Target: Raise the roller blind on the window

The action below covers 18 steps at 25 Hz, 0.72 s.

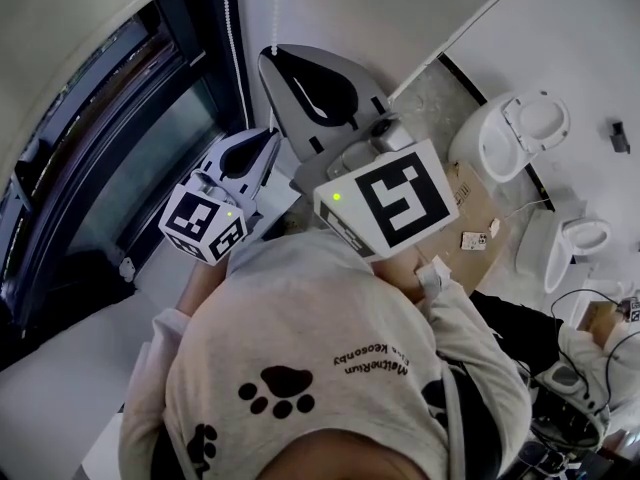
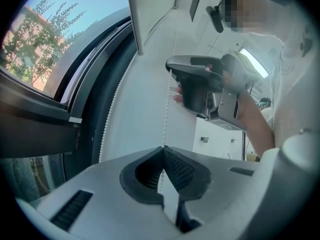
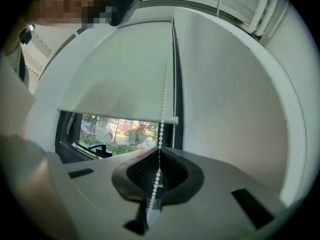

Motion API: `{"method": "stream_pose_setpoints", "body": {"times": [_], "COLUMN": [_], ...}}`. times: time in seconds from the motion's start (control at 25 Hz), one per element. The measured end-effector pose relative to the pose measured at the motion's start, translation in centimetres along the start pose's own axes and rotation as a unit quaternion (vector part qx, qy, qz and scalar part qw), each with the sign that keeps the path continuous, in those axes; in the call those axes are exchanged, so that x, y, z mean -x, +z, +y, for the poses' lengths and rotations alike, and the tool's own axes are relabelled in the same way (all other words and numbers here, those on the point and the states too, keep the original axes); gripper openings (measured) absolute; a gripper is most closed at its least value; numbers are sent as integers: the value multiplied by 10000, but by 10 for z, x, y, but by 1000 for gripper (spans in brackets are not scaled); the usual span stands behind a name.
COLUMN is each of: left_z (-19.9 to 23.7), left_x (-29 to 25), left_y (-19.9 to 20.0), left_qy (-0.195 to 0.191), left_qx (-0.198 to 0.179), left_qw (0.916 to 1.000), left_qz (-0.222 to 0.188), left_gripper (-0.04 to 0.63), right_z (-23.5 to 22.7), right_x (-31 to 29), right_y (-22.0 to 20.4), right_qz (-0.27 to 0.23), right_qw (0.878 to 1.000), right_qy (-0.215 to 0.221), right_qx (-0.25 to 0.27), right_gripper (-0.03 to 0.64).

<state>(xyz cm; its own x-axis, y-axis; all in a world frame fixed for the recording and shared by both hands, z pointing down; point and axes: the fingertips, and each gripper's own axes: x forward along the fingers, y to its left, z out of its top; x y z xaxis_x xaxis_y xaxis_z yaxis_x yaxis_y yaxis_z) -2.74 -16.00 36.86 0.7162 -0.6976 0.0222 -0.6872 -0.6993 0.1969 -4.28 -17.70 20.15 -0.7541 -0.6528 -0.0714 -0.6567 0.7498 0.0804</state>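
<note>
**Both grippers pinched on the blind's bead chain**

The left gripper [image 2: 162,148] has its jaws pressed together. The bead chain [image 3: 164,99] is nipped at the very tips, and the beads run on down between the ribbed black pads [image 2: 180,171]. From that pinch the strand rises straight up to the tip of the right gripper [image 3: 159,151], which sits higher and is carried by a hand [image 2: 250,119].

The right gripper's jaws are likewise closed. The chain enters at the tips and threads down through the hollow between its dark pads [image 3: 142,171], so both grippers look to be clamped on the same strand, the right above the left. Neither gripper touches anything else.

A second strand [image 3: 174,109] of the chain loop hangs free just beside the held one, next to the dark window frame [image 3: 176,84].

The roller blind [image 3: 120,74] is partly down and covers the upper part of the window [image 3: 115,134]. Its bottom bar [image 3: 120,116] is level, with glass and trees showing below it. The held strand crosses in front of the blind's right-hand end.
</note>
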Motion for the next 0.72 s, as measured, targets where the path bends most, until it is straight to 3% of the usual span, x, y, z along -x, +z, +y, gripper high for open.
{"method": "stream_pose_setpoints", "body": {"times": [0.32,0.72], "left_z": [10,24], "left_x": [-3,-2], "left_y": [-18,-76], "left_qy": [205,399], "left_qx": [-194,-450], "left_qw": [9996,9973], "left_qz": [78,427], "left_gripper": [8,9], "right_z": [1,4], "right_x": [3,4], "right_y": [-19,-80], "right_qz": [93,464], "right_qw": [9999,9987], "right_qy": [-39,-186], "right_qx": [-77,-22], "right_gripper": [11,11]}}
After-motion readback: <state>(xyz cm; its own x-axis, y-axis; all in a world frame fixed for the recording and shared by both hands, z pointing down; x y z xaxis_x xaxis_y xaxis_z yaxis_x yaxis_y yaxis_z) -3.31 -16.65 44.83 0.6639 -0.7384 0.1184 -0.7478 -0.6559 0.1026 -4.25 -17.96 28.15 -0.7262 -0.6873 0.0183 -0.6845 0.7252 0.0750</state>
